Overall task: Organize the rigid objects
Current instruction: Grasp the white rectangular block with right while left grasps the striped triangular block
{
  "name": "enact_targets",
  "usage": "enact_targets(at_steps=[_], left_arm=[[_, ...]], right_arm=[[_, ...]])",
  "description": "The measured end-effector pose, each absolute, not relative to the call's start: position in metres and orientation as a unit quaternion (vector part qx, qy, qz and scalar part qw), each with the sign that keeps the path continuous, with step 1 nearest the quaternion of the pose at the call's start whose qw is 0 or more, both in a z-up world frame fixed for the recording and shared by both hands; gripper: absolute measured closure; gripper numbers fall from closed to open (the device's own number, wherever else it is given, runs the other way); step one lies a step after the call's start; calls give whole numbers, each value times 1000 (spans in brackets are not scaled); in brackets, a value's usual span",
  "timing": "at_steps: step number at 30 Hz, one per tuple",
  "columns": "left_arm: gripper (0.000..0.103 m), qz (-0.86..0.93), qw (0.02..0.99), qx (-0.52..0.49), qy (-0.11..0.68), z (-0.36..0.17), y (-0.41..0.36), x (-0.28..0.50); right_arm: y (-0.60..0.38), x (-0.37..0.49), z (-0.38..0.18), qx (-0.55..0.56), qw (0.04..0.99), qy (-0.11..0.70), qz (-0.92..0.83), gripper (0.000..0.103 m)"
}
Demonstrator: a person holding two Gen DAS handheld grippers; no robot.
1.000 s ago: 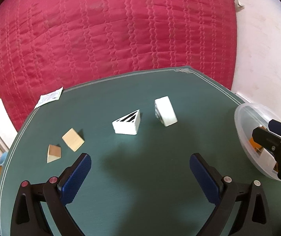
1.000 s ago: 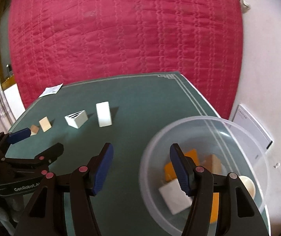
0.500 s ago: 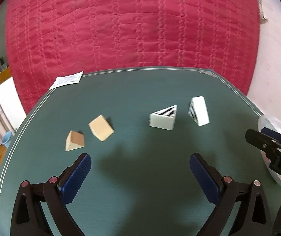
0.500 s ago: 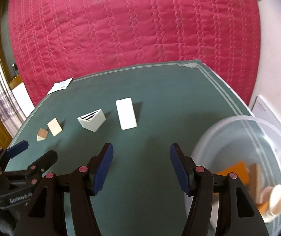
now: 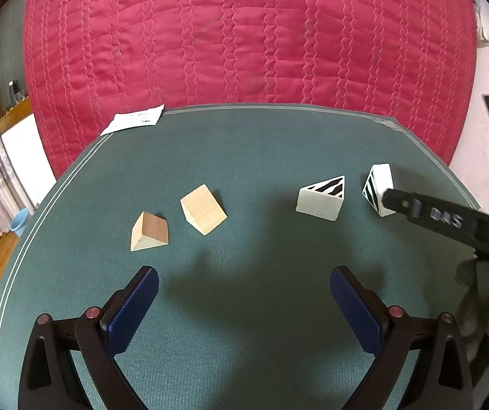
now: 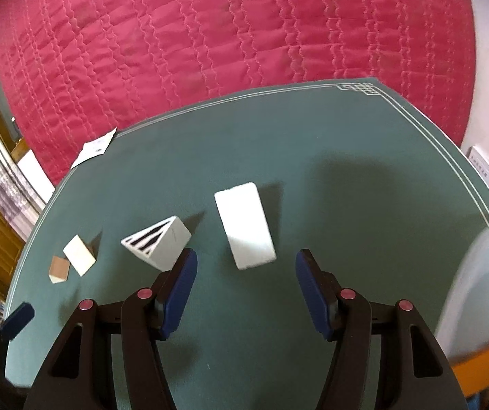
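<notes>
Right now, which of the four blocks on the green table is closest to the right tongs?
The white rectangular block, lying flat just ahead of the open right tongs. The striped wedge sits left of it; both wooden blocks lie farther left.

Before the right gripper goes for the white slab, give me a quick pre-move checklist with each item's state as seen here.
1. Right gripper open, nothing between the jaws: ok.
2. White slab lying flat, ahead of the jaws: ok.
3. Slab apart from the striped wedge: ok.
4. Wedge close to the gripper's left finger, may get nudged: not ok.
5. Left gripper open, back from the two wooden blocks: ok.
6. Room left in the tub: cannot tell, mostly out of frame.
</notes>
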State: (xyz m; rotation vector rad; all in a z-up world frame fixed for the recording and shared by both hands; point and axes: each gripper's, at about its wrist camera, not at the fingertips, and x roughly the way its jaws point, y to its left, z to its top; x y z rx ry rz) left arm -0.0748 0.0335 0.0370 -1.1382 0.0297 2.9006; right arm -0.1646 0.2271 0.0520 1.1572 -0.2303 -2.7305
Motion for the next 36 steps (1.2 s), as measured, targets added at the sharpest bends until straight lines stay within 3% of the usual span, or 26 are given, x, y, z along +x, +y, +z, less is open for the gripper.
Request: enact_targets(at_steps=[8,13,36], left_arm=[[1,928,9,-372,7,32,32,-77],[1,928,8,-374,6,31,32,-78],[1,920,2,-391,34,32,51,-96]], right_arm=[[217,-198,41,404,70,-68,-910,46],[215,-200,39,405,65,-51,-911,69],[250,-100,70,362,118,-68,-922,70]])
